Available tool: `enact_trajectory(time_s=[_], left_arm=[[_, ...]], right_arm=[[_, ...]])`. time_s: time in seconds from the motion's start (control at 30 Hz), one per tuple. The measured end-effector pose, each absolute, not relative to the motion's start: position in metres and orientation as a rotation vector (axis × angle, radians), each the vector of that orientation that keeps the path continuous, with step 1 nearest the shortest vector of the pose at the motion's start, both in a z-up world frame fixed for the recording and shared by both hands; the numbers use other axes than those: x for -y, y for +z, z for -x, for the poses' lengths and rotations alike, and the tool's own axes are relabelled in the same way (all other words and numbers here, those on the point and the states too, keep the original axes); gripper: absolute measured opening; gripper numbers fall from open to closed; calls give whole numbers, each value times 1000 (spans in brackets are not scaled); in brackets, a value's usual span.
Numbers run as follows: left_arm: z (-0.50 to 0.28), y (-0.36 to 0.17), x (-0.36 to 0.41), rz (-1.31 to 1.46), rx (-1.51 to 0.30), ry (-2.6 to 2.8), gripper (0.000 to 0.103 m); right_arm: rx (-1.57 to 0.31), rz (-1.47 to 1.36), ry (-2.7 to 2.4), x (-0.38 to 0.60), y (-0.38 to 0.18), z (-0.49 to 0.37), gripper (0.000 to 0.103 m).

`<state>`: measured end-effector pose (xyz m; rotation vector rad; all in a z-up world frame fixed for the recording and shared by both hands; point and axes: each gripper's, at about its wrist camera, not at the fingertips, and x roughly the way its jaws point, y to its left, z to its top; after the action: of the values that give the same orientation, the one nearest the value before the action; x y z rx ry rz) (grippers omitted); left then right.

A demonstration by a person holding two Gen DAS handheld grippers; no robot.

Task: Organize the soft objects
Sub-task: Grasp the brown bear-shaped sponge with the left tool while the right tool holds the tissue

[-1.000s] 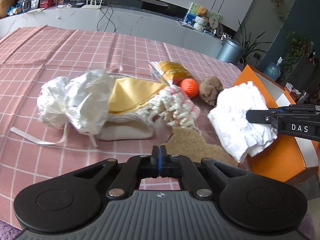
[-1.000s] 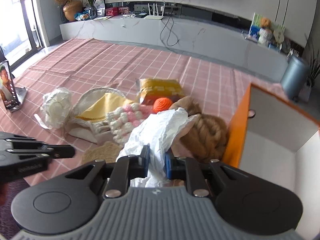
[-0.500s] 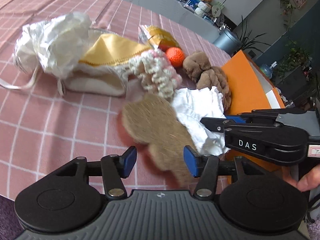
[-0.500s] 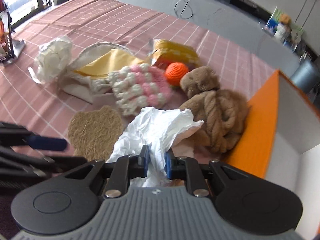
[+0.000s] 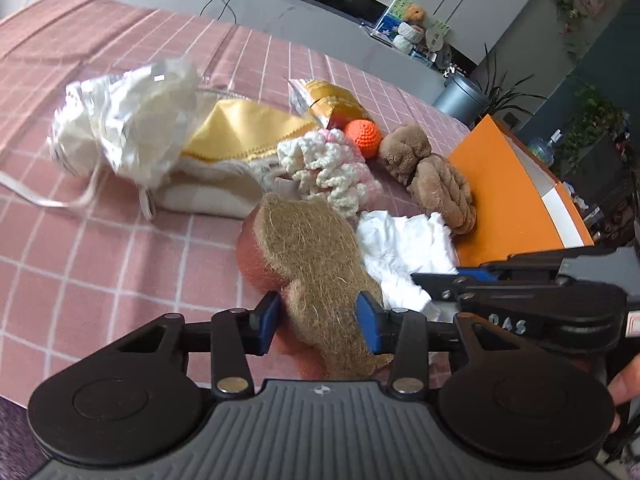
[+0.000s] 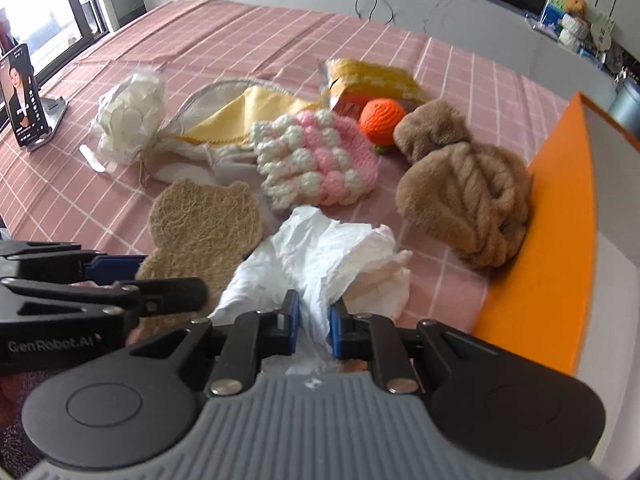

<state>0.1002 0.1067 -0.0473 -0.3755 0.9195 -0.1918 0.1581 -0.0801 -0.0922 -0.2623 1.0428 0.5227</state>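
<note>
My left gripper (image 5: 318, 316) stands open around the near end of a tan bear-shaped fibre pad (image 5: 316, 256), its blue pads (image 5: 266, 316) close to the pad's sides. The pad also shows in the right wrist view (image 6: 200, 220). My right gripper (image 6: 313, 324) is shut on a crumpled white tissue (image 6: 320, 256), which rests low over the cloth beside the pad and also shows in the left wrist view (image 5: 400, 248). An orange box (image 6: 560, 240) stands open at the right.
On the pink checked tablecloth (image 5: 100, 240) lie a pink-white crochet piece (image 6: 316, 160), an orange knit ball (image 6: 382, 116), a brown plush twist (image 6: 468, 192), a yellow cloth on a beige pouch (image 5: 236, 136), a white crinkled bundle (image 5: 128, 120), a snack pack (image 6: 372, 80). A phone stand (image 6: 24, 96) is far left.
My left gripper opened from shut, came down over the fibre pad and has begun narrowing around it. My right gripper lowered the white tissue toward the table, still gripped.
</note>
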Motion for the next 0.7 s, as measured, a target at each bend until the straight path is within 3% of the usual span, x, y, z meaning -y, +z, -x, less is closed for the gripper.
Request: enact_trajectory(time_s=[0.23,0.3,0.33,0.37,0.5,0.57,0.63,0.7], left_arm=[[-100,-44,-121,361,-931,-201,40],[-99,-44,-121,356,-935,-206,40],[-100,-44,-121,357,-938,-207,40],[-101,-44,-122,361,-940,-205,40],[-104,-46,-124,370,-965,-182,43],[-105,-49,-127,383,-973,-167,54],[-105,-52,-127,391,-987,-147,72],[-106,-54,-127,402,-996,-143,78]], right_arm=[[-980,385,472,89,-82,-163,17],[-1013,343,498,92,-84,-166,33],[-1015,316,495,93,-84,-166,51],[-1013,295,485,93,-84,-166,63],[-1050,179,498,92,-85,-170,76],[-1078,173,492,88,-90,-171,78],[-1097,199,469,84,-98,-172,78],[-1124,205,457,84,-106,-173,75]])
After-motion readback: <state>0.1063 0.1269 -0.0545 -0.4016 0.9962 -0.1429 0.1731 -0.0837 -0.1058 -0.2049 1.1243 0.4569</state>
